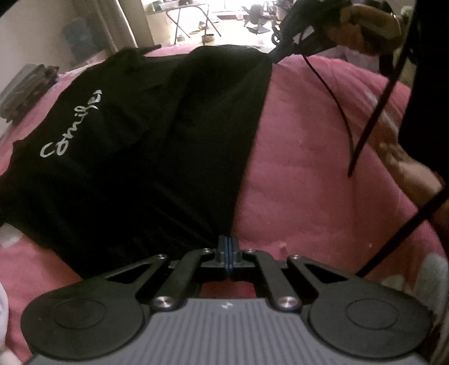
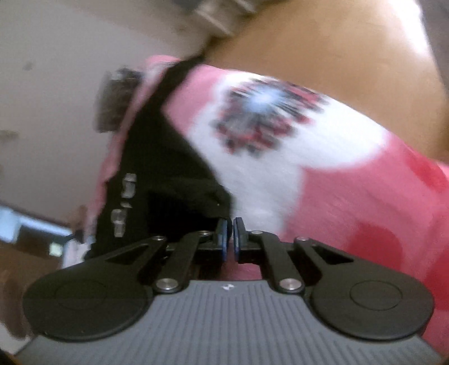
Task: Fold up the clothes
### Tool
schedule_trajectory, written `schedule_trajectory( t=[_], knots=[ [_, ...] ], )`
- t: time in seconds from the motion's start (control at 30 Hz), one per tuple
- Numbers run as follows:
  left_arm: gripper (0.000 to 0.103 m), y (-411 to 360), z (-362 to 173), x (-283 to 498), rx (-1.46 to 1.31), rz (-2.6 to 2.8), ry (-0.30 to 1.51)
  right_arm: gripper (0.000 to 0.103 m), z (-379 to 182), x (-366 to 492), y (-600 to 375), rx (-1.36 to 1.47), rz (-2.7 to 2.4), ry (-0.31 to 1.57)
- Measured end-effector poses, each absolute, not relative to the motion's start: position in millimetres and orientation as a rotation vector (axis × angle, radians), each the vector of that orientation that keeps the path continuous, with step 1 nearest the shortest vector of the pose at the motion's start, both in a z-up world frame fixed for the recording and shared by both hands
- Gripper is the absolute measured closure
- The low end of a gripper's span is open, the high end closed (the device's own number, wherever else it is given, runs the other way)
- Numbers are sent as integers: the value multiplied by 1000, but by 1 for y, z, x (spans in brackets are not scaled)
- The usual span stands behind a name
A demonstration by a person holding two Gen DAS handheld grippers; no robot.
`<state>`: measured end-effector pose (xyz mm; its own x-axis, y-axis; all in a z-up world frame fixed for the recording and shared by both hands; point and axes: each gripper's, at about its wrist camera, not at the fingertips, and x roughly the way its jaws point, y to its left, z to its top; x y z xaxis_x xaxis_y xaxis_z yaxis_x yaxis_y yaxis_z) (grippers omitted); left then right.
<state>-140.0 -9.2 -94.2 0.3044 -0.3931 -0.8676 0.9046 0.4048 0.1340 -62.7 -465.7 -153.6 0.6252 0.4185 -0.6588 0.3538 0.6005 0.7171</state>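
Observation:
A black T-shirt (image 1: 146,146) with white script lettering lies spread on a pink blanket (image 1: 322,168). My left gripper (image 1: 228,241) is shut on the shirt's near corner. In the left wrist view my right gripper (image 1: 276,57) sits at the shirt's far corner, pinching the fabric there. In the blurred right wrist view the right gripper (image 2: 230,227) has its blue pads nearly together with black shirt fabric (image 2: 168,174) at the left pad; the grip itself is hard to see.
The pink blanket has a white patch with a red and black flower print (image 2: 263,118). A grey bundle (image 1: 25,89) lies at the bed's left edge. A folding table (image 1: 185,19) and chairs stand in the room beyond. Dark cables (image 1: 373,118) hang at right.

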Motion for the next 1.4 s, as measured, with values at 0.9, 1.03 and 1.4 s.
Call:
schedule_trajectory(
  t=[0.9,1.03,1.4],
  knots=[
    [102,2,-92,-140,615,-983,901,103,-122,-110,-448,626,-19,920],
    [99,6,-98,-134,569,-964,953,103,-141,-109,-454,663,-65,949],
    [54,48,-80,-110,317,-712,1034,102,-145,-105,-447,681,-73,952]
  ],
)
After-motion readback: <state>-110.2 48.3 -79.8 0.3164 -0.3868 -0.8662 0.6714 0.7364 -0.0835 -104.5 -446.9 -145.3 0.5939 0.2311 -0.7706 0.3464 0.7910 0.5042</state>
